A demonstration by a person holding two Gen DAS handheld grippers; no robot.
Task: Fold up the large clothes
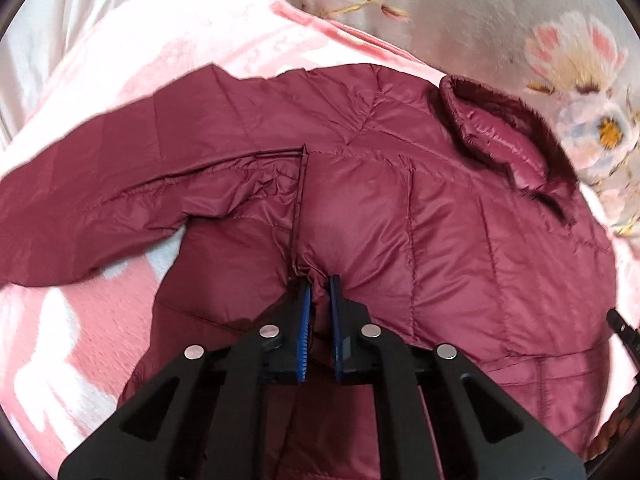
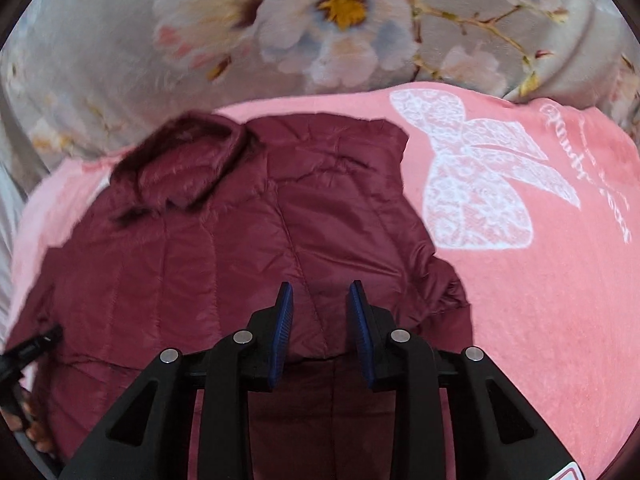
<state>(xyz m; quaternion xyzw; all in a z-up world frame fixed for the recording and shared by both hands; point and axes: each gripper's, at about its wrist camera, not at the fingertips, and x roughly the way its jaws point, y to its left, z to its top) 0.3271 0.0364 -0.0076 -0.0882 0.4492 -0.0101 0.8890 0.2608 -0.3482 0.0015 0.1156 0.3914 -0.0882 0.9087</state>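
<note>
My left gripper (image 1: 319, 286) had pinched the maroon jacket (image 1: 400, 208) at the armpit seam, flat on the pink blanket (image 2: 540, 300). My right gripper (image 2: 320, 292) hung part-open, seemingly empty. Best to hold firm, folding the sleeve (image 1: 100, 200) across smoothly.
</note>
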